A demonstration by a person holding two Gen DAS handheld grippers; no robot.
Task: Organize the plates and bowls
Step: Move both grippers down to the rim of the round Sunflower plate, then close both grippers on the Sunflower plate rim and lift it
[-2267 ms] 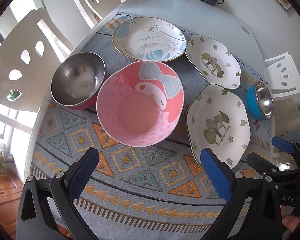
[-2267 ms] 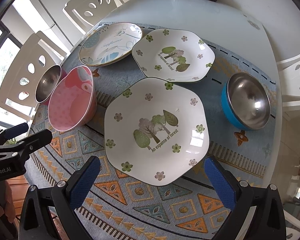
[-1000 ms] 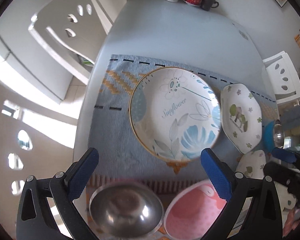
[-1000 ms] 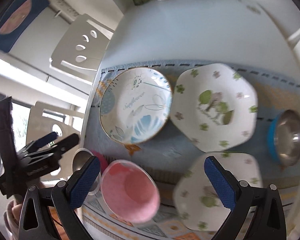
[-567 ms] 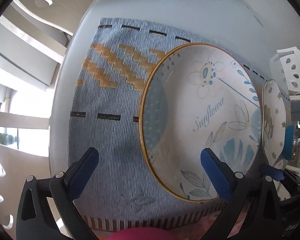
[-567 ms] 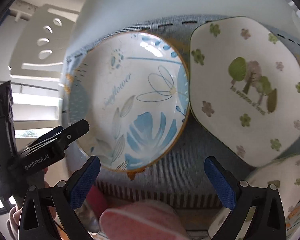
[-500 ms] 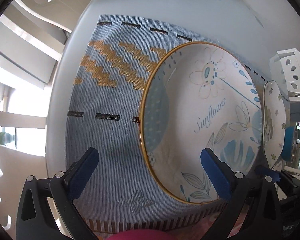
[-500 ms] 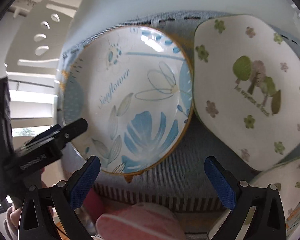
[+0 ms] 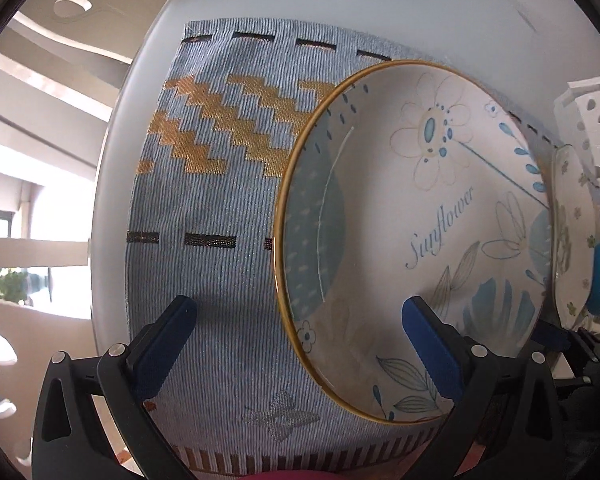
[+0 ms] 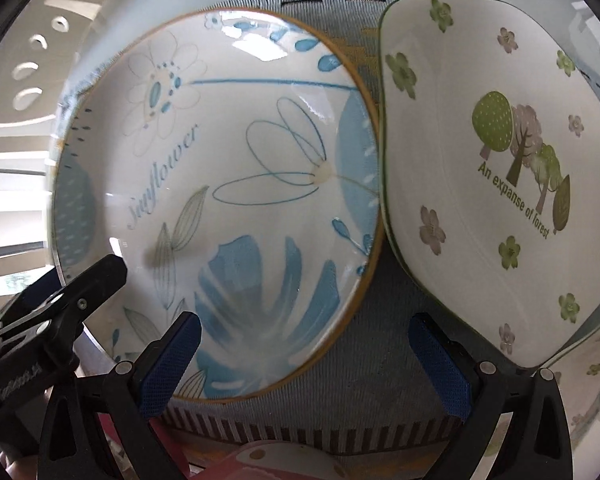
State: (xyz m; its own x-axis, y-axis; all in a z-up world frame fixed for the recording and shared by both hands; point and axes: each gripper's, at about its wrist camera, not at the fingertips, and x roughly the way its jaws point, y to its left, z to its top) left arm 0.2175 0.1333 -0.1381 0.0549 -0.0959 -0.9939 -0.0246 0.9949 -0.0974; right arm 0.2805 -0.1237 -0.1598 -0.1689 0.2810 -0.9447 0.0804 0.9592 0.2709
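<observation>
I count one round Sunflower plate (image 10: pixel 220 152) and two forest plates (image 10: pixel 496 184) on the woven mat (image 9: pixel 220 216) over the counter (image 9: pixel 420 4), with my left gripper (image 9: pixel 300 344) and right gripper (image 10: pixel 304 356) both jaws apart, straddling the Sunflower plate's edges

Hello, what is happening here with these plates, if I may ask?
A person holds two grippers over a set table. Both the left gripper and the right gripper are open and hover at opposite edges of the round Sunflower plate. Nothing is gripped. The forest plate lies beside it on the placemat.
</observation>
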